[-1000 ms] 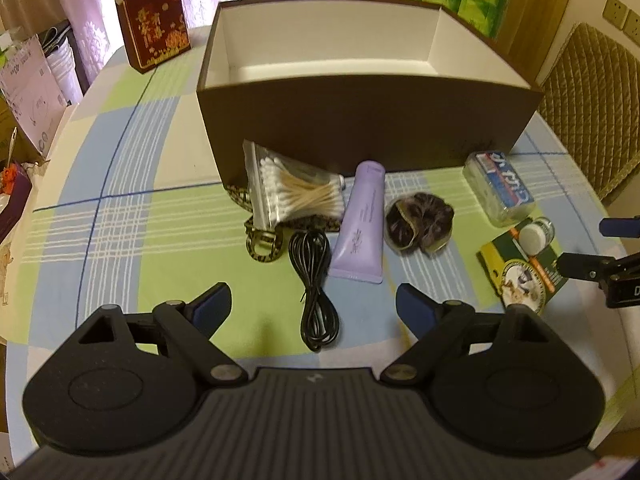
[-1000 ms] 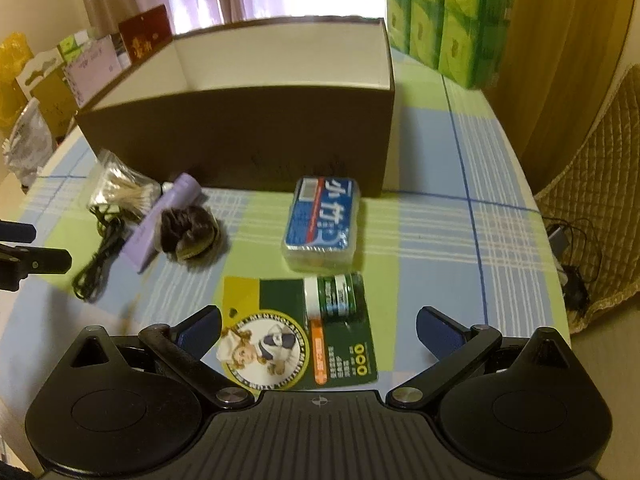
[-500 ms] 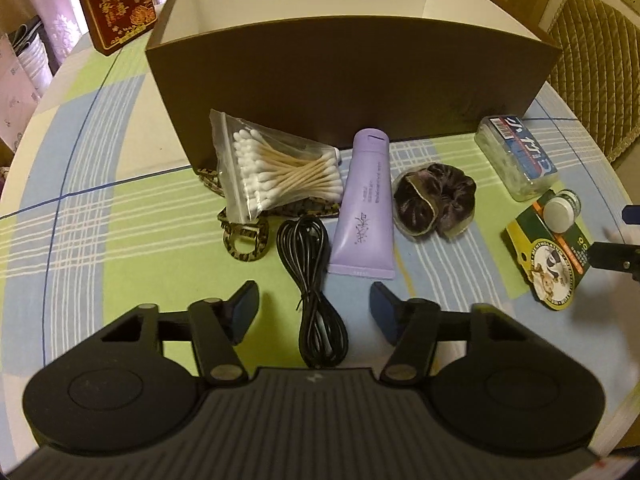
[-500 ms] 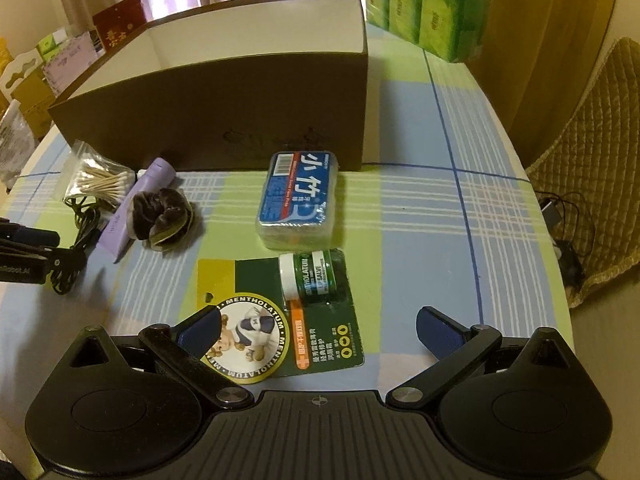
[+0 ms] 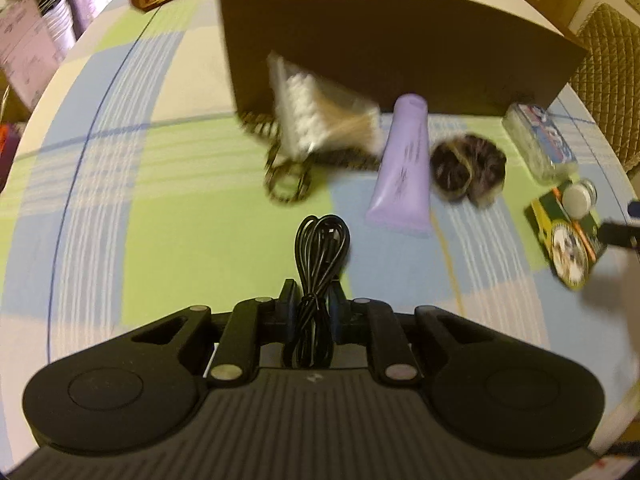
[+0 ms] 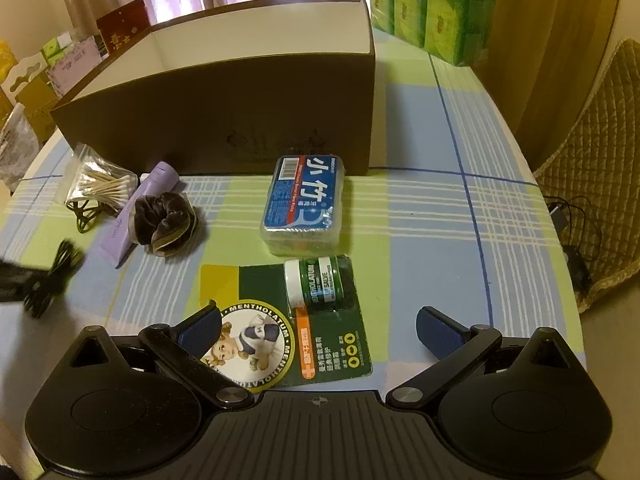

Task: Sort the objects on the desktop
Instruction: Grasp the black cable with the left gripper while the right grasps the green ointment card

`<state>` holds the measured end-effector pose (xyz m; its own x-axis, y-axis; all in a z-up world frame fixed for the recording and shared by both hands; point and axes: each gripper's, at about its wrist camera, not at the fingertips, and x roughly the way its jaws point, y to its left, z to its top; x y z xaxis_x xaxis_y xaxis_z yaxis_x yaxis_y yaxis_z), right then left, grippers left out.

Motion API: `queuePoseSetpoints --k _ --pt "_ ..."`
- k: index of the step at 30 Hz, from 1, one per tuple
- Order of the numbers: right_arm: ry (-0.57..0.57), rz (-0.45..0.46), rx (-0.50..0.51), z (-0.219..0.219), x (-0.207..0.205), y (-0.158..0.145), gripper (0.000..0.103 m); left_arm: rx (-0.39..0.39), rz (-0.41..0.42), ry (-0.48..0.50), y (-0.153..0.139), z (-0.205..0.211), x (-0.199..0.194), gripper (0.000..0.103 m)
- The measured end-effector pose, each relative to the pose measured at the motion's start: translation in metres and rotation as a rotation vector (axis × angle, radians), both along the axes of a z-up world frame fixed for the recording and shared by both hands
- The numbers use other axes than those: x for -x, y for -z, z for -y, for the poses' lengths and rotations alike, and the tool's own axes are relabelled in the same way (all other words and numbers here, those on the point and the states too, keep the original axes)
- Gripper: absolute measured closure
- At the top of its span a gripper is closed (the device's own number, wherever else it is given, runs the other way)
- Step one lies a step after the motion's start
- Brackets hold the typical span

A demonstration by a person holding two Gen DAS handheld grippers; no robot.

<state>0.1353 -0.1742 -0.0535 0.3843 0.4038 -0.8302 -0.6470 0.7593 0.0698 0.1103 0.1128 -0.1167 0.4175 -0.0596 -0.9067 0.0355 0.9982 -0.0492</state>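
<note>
Since half a second ago the left gripper [image 5: 311, 304] has gone from straddling the black cable [image 5: 320, 248] with jaws apart to clamping it: the jaws now pinch the bundle near its waist. The cable's long axis runs straight out ahead of the jaws, its looped end foremost. In the right wrist view it seems to hang clear of the bench [image 6: 420, 216], though blur makes that uncertain.

Ahead of those jaws and a little to their right stands the brown box [image 5: 384, 52], open-topped, its near wall facing them, so I judge the carry must go forward and up over that wall.

The right gripper [image 6: 320, 326] has jaws wide apart. It hovers over the lip-salve card [image 6: 304, 320], whose long axis runs across the jaws, left to right.
</note>
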Motion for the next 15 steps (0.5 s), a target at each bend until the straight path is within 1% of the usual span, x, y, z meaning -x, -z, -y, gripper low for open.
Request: queuePoseSetpoints --k 3,5,6,7,11,14,15 --pt "-0.009 0.022 -0.012 -0.003 -0.002 0.004 0.002 0.015 -0.002 -0.011 -0.002 -0.004 0.010 0.089" --pt "-0.015 0.039 -0.012 -0.007 -0.005 0.007 0.003 0.023 0.009 -0.015 -0.003 -0.006 0.007 0.085" --pt "-0.019 0.048 -0.007 -0.009 -0.007 0.009 0.006 0.021 0.014 -0.017 -0.002 -0.005 0.004 0.084" --pt "-0.027 0.056 -0.007 -0.011 -0.008 0.011 0.015 0.023 0.020 -0.016 -0.002 -0.005 0.002 0.084" --pt "-0.040 0.067 0.007 -0.019 -0.013 0.019 0.031 0.015 0.030 -0.004 0.001 0.000 -0.008 0.084" --pt "-0.045 0.053 0.007 -0.020 -0.015 0.024 0.044 0.009 0.041 0.002 0.001 0.003 -0.013 0.082" --pt "-0.053 0.048 0.011 -0.020 -0.014 0.026 0.055 0.014 0.043 0.002 0.000 0.003 -0.013 0.081"
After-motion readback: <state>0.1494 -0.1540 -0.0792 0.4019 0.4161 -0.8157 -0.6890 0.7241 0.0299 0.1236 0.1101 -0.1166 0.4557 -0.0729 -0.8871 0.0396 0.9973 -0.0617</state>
